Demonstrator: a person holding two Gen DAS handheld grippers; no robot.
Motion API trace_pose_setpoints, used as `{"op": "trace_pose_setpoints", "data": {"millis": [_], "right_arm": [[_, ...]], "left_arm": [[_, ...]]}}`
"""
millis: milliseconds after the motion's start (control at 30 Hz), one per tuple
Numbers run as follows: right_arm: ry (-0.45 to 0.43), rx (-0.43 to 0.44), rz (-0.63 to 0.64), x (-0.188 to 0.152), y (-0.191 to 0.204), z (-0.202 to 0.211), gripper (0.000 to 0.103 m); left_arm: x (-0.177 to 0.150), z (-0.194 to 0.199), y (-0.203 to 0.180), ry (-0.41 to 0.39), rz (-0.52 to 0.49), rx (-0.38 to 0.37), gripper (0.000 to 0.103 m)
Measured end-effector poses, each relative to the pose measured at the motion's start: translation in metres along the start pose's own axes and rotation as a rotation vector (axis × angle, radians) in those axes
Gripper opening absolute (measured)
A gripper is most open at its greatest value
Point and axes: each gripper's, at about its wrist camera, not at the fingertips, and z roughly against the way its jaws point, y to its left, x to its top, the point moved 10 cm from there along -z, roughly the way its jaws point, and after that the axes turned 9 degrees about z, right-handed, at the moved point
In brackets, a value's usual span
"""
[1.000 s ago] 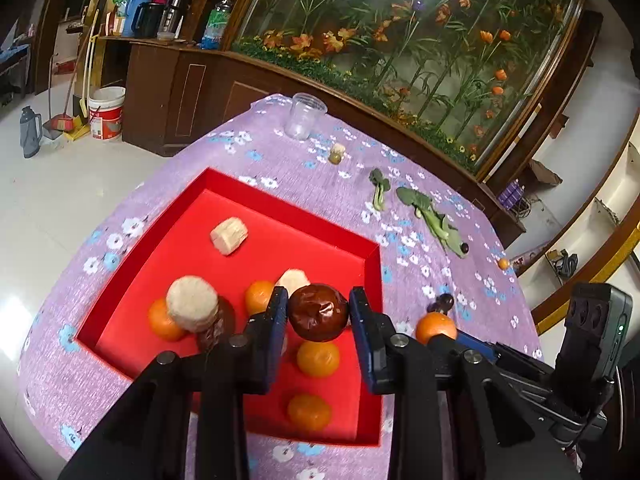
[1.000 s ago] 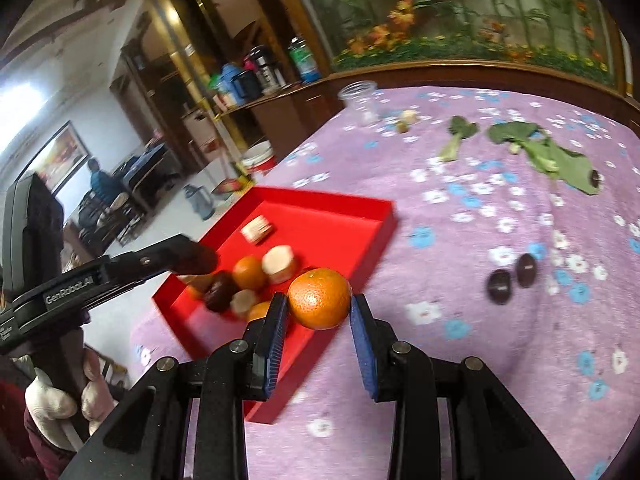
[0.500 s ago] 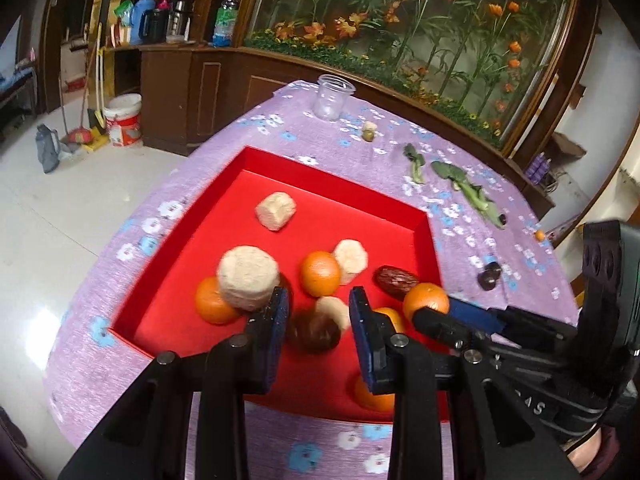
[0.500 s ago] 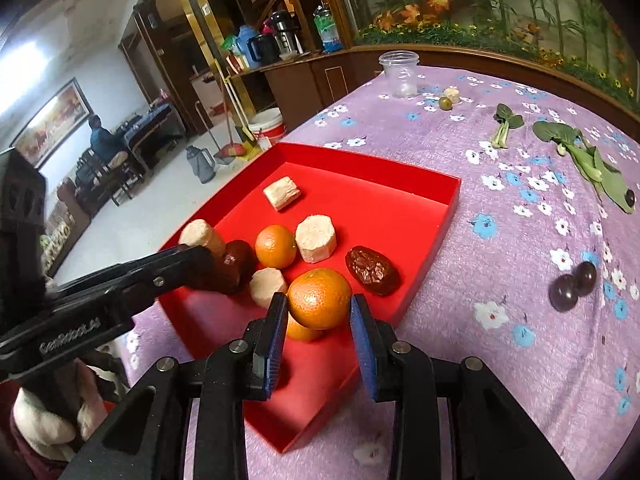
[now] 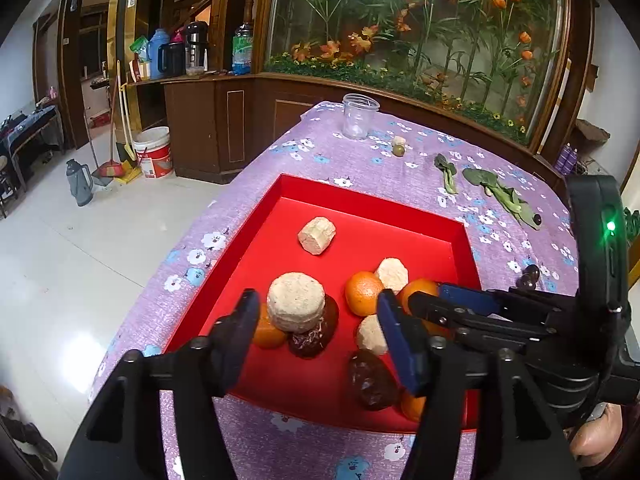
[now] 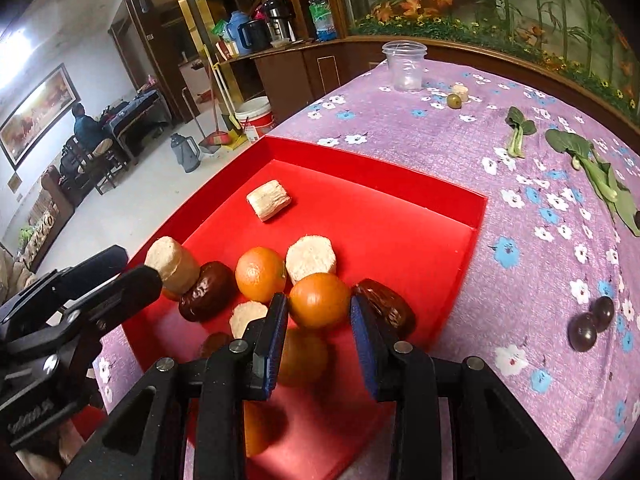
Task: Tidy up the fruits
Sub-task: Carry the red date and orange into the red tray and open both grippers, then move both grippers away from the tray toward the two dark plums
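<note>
A red tray (image 5: pixel 360 208) (image 6: pixel 400 184) on the purple flowered cloth holds several oranges, pale cut chunks and dark dates. My left gripper (image 5: pixel 314 330) is open and empty over the tray's near part, above a pale chunk (image 5: pixel 296 302) stacked on a date (image 5: pixel 314 334). Another date (image 5: pixel 372 380) lies by its right finger. My right gripper (image 6: pixel 319 316) is shut on an orange (image 6: pixel 319 300) just above the tray, beside a date (image 6: pixel 386 308). It also shows in the left wrist view (image 5: pixel 430 294).
Two dark round fruits (image 6: pixel 592 322) lie on the cloth right of the tray. Green leaves (image 6: pixel 596 170), a small green fruit (image 6: pixel 455 101) and a clear plastic cup (image 6: pixel 406 66) lie farther back. The table edge drops to the floor on the left.
My left gripper opened and let the dark date go in the tray, then drew back. My right gripper carried the orange from over the cloth to over the tray.
</note>
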Motion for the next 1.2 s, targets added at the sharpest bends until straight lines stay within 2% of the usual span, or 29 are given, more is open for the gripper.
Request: {"op": "trace_pose_setpoints", "data": {"millis": [167, 300, 600, 1000, 1200], "right_arm": [[-0.017, 0.005, 0.001, 0.007, 0.002, 0.002, 0.041], [-0.037, -0.002, 0.005, 0.011, 0.002, 0.007, 0.05], [-0.056, 0.009, -0.016, 0.009, 0.001, 0.019, 0.051], [-0.106, 0.012, -0.052, 0.005, -0.003, 0.041, 0.061], [-0.182, -0.048, -0.123, 0.005, -0.032, 0.073, 0.065]], "left_arm": [[0.001, 0.001, 0.0, 0.002, -0.001, -0.003, 0.063], [0.001, 0.001, 0.0, 0.002, -0.003, 0.001, 0.069], [0.001, 0.001, -0.001, 0.002, -0.004, -0.001, 0.071], [0.002, 0.021, -0.011, -0.021, -0.029, 0.012, 0.073], [0.017, 0.036, 0.015, -0.072, 0.024, 0.066, 0.073]]}}
